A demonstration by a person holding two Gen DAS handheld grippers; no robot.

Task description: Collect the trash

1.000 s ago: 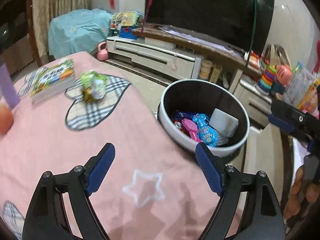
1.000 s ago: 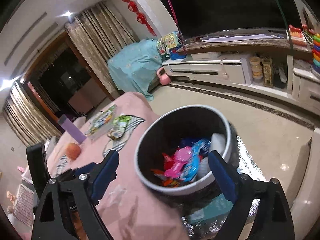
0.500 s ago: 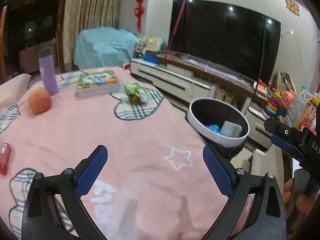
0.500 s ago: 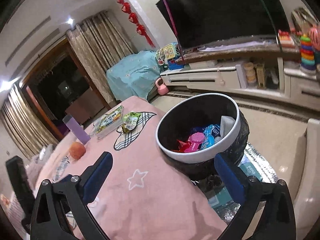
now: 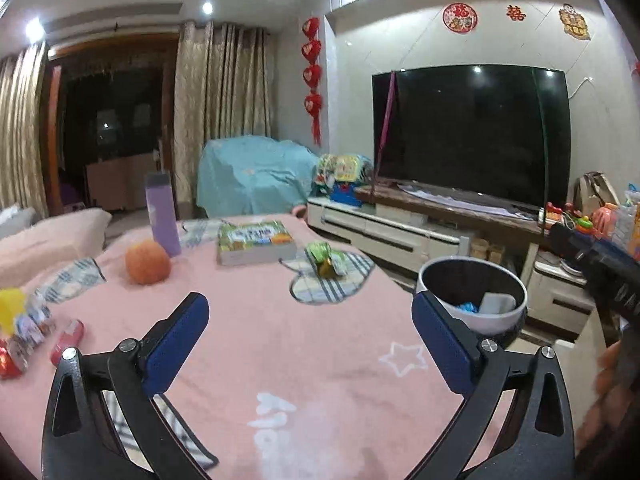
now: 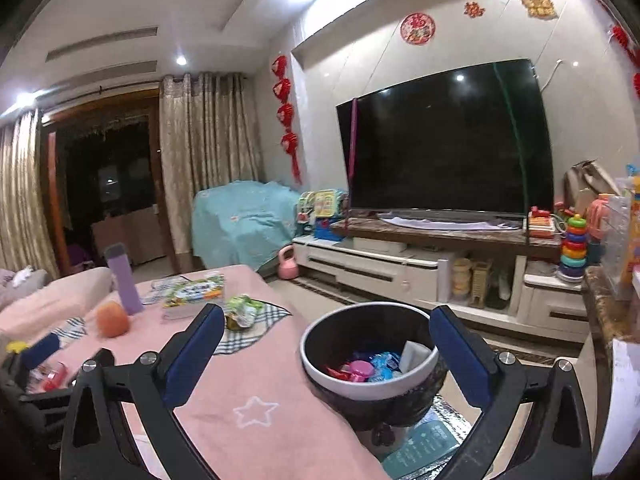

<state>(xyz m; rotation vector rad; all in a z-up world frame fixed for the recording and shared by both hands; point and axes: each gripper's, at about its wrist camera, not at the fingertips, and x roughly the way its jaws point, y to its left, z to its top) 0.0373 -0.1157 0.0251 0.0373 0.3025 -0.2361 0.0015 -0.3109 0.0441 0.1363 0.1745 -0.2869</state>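
Observation:
A round bin (image 6: pixel 370 376) with a white rim stands beside the pink-covered table (image 6: pixel 256 364) and holds several wrappers; it also shows in the left wrist view (image 5: pixel 474 300). A crumpled green wrapper (image 5: pixel 326 256) lies on a plaid patch, also in the right wrist view (image 6: pixel 240 312). Small red and yellow wrappers (image 5: pixel 28 332) lie at the table's left edge. My left gripper (image 5: pixel 310 344) is open and empty above the table. My right gripper (image 6: pixel 324 356) is open and empty, near the bin.
An orange fruit (image 5: pixel 147 262), a purple bottle (image 5: pixel 162 214) and a green book (image 5: pixel 256 242) sit at the table's far side. A TV (image 5: pixel 472 132) on a low cabinet stands beyond the bin. Toys (image 6: pixel 574 248) crowd the right side.
Both grippers have pulled back and tilted up from the bin, so more of the table and room shows. Both stayed open and empty.

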